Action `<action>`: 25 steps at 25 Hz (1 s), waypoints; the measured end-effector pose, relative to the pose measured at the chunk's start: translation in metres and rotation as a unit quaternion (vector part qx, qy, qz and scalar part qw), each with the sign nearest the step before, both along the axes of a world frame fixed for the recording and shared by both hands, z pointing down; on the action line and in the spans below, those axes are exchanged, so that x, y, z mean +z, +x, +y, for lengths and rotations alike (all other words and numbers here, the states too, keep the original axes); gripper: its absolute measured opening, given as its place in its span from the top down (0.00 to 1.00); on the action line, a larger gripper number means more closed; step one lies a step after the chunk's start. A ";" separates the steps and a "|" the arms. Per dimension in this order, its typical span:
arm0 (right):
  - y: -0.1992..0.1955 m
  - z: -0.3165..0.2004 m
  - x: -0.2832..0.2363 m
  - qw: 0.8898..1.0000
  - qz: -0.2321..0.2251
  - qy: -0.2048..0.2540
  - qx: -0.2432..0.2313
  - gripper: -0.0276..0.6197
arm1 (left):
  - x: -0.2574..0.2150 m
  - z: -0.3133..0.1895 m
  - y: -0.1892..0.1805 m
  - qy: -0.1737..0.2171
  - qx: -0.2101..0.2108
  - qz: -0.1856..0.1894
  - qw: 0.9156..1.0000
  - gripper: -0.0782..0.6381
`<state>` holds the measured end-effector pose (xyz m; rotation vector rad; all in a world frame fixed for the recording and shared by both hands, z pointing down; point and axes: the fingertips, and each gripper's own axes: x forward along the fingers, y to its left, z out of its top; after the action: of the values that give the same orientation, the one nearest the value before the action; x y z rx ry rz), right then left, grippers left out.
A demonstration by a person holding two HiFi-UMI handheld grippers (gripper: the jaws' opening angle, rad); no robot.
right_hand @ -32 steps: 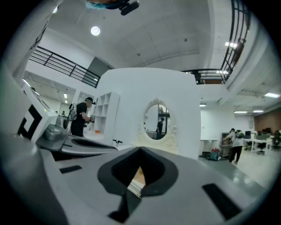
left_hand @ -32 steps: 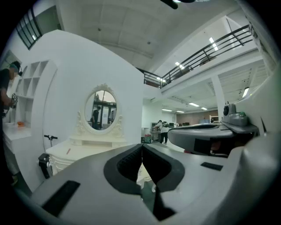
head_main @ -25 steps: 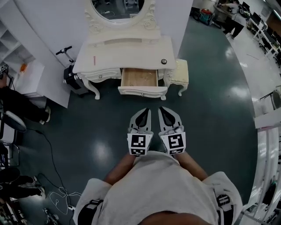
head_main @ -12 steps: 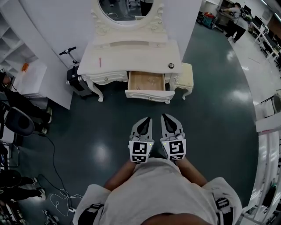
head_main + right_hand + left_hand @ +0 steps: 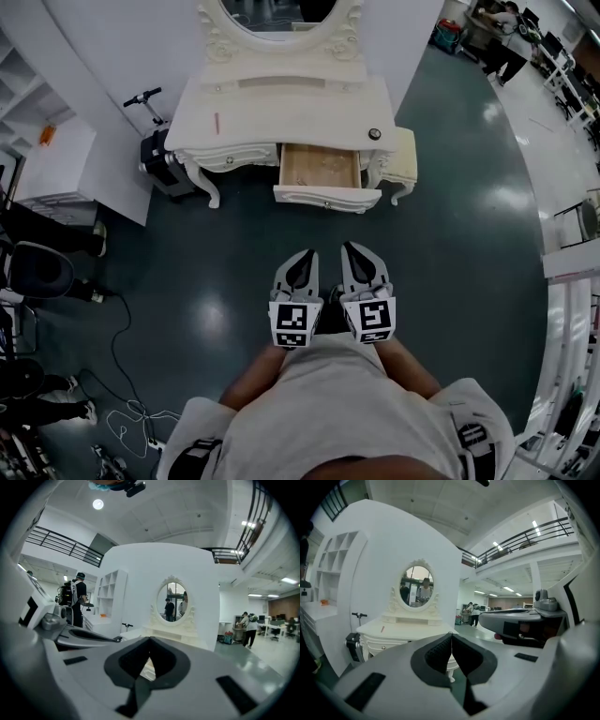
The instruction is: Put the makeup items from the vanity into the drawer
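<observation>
Room: dark glossy floor is separating both sets of jaw tips from the white vanity [image 5: 286, 117], well ahead.
Jaws: left gripper [image 5: 307, 255] and right gripper [image 5: 351, 247] are pointing forward, both clenched on nothing.
Makeup: pink stick [image 5: 217, 122] is lying ahead-left; round dark item [image 5: 375, 134] ahead-right; open drawer [image 5: 322, 169] straight ahead.
Advice: walking closer, then spreading the jaws before reaching, is looking wisest.
Unclear: drawer's contents and item types are showing too small.

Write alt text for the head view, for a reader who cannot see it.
Seen from above, a person holds the left gripper and right gripper side by side, jaws shut and empty, facing a white vanity across a dark floor. Its drawer stands open; a thin pink item and a small round item lie on top.
</observation>
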<state>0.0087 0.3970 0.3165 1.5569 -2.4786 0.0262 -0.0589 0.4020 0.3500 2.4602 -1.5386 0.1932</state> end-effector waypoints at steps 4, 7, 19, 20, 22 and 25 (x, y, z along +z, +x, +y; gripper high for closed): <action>-0.003 -0.016 0.001 1.000 -0.012 -0.005 -0.006 0.93 | 0.005 -0.014 -0.005 -0.009 -0.003 -0.003 1.000 0.88; -0.008 -0.035 0.007 1.000 -0.023 -0.007 -0.015 0.93 | 0.010 -0.031 -0.012 -0.007 -0.010 -0.009 1.000 0.88; -0.031 -0.168 0.014 0.997 -0.041 -0.024 -0.057 0.93 | 0.017 -0.160 -0.039 -0.020 -0.048 -0.017 0.999 0.88; -0.032 -0.179 0.015 0.996 -0.046 -0.029 -0.065 0.93 | 0.018 -0.172 -0.038 -0.023 -0.051 -0.017 0.998 0.88; -0.035 -0.202 0.019 0.994 -0.055 -0.041 -0.080 0.93 | 0.021 -0.195 -0.037 -0.029 -0.058 -0.017 0.998 0.88; -0.042 -0.232 0.026 0.992 -0.054 -0.053 -0.105 0.93 | 0.026 -0.228 -0.038 -0.033 -0.065 -0.025 0.997 0.88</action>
<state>-0.0333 0.1651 0.3423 1.2774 -2.6641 0.2102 -0.0968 0.1738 0.3760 2.3127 -1.6792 0.2794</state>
